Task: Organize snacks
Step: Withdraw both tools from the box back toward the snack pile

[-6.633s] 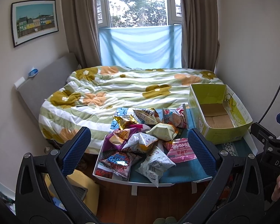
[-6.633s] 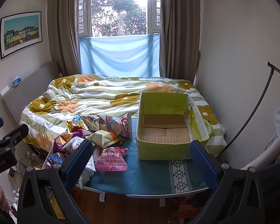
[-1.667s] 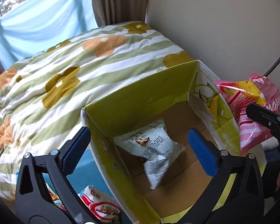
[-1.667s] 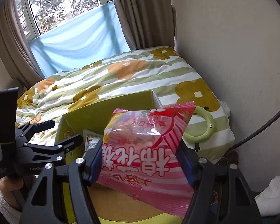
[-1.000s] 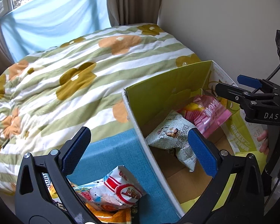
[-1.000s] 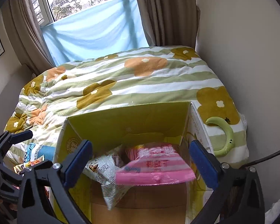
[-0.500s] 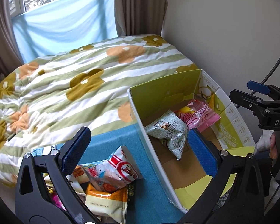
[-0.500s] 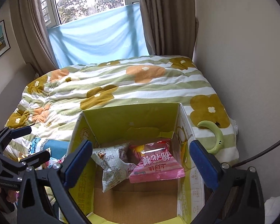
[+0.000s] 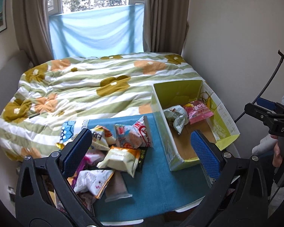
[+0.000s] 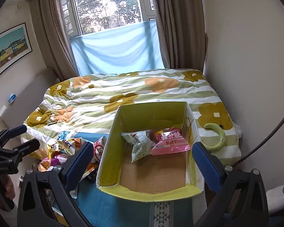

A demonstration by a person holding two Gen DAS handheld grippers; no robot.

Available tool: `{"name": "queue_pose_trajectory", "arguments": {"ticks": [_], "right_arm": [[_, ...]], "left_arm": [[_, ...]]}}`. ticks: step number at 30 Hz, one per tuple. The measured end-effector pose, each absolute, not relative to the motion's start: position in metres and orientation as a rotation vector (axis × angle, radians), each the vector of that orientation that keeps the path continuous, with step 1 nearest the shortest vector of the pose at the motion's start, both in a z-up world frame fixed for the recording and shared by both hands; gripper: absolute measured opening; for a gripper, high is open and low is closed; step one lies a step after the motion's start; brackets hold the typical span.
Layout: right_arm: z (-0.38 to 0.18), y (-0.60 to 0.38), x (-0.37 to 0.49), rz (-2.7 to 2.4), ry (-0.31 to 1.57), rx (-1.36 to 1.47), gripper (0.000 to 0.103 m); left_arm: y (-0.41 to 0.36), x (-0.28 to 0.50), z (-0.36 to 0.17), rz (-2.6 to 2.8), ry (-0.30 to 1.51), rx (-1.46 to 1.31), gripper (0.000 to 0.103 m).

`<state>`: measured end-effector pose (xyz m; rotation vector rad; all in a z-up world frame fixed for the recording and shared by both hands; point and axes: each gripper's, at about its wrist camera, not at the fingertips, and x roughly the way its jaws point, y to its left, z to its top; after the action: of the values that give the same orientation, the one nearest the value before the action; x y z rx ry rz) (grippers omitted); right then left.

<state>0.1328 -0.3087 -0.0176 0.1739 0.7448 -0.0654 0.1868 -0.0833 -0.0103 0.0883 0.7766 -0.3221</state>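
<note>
Two snack packets in the box, both tongs spread.
We see left tongs (image 9: 141,149) above the snack pile (image 9: 121,151); right tongs (image 10: 142,162) over the box (image 10: 111,151) holding pink packet (image 10: 170,141) and grey packet (image 10: 140,143).

Black plastic two-finger grippers: left gripper (image 9: 140,151), right gripper (image 10: 142,162); blue textured pads (image 9: 76,152); silver screws; white "DAS" marking.

A yellow-green cardboard box (image 10: 111,162) shows a matt printed outside and a plain brown paper floor. Inside lie a glossy pink plastic snack packet (image 10: 170,141) and a crinkled grey-white foil packet (image 10: 140,143). To the left, shiny plastic snack bags (image 9: 123,157) sit on a matt blue woven cloth (image 9: 153,193). Beyond lies a soft, rumpled, flower-printed cotton quilt (image 9: 85,87). The gripper pads (image 9: 204,155) look like rough blue rubber on black plastic.
</note>
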Motion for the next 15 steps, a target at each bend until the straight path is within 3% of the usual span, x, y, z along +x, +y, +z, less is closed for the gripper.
{"name": "queue_pose_trajectory", "arguments": {"ticks": [15], "right_arm": [[-0.04,-0.187,0.099,0.174,0.731,0.138,0.103]], "left_arm": [[0.06,0.106,-0.047,-0.14,0.835,0.052,0.103]]}}
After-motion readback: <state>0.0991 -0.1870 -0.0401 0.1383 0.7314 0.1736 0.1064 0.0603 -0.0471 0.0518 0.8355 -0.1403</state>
